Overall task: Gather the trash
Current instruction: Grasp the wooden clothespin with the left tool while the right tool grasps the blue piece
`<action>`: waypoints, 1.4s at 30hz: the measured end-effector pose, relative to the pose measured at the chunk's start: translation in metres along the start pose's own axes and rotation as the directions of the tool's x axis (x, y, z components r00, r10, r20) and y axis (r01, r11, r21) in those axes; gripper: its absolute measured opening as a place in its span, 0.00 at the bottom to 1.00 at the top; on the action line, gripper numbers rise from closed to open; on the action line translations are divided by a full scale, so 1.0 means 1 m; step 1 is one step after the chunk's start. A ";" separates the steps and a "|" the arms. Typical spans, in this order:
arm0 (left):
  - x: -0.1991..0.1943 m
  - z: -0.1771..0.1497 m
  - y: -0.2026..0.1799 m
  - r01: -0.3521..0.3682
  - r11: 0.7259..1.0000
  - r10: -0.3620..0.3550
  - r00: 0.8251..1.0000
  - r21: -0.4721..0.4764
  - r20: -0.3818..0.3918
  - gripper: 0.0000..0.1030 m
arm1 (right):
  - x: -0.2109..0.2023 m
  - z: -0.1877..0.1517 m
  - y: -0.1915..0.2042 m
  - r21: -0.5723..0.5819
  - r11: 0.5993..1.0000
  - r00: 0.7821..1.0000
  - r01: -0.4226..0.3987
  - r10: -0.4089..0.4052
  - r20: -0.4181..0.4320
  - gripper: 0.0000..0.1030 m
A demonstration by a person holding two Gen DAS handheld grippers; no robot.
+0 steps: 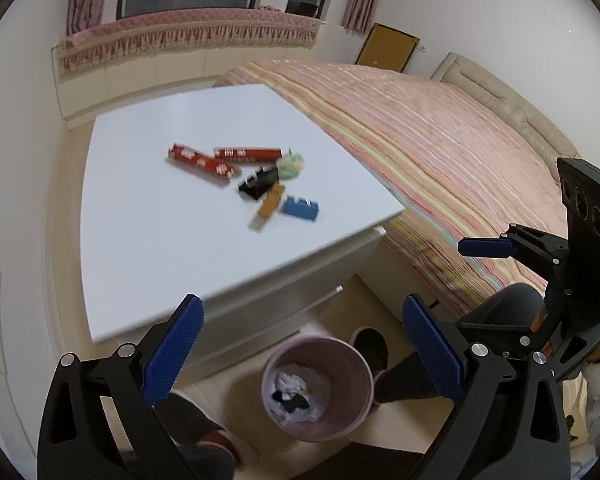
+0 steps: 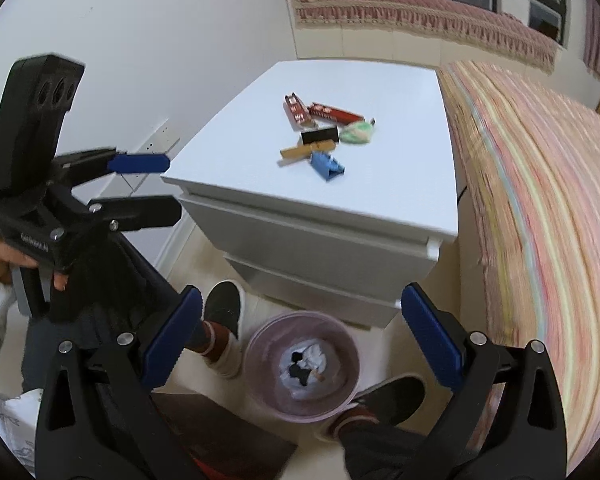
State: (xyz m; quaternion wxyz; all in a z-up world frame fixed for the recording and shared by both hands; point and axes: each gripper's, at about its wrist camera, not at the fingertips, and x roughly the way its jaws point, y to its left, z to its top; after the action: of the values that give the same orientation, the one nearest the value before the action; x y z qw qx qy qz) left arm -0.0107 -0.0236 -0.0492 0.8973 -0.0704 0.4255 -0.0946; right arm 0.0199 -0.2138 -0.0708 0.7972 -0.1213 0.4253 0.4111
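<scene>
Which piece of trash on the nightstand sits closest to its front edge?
The blue piece. It lies at the near end of the cluster, past the tan strip; the two red wrappers sit farthest back.

From the left wrist we look down and forward between the left tongs (image 1: 302, 354), over the counter's (image 1: 148, 216) near edge, with the bed (image 1: 440, 152) on our right. From the right wrist we look between the right tongs (image 2: 300, 344) toward the counter's (image 2: 236, 148) front corner. Both views are raised, fairly near, and share the countertop litter, the bin (image 1: 318, 388) (image 2: 302, 366) on the floor and each other's tongs.
</scene>
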 end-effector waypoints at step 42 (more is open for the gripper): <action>0.094 0.057 0.034 0.008 0.986 0.009 0.994 0.165 -0.107 0.52 | 0.109 0.090 -0.037 -0.230 0.972 0.999 -0.040 0.030 -0.045 0.27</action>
State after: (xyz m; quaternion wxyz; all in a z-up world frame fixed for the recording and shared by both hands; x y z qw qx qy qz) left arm 0.0956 -0.0091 -0.0913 0.8759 0.0096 0.4637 -0.1330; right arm 0.1328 -0.1287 -0.1065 0.7612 -0.2139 0.3933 0.4691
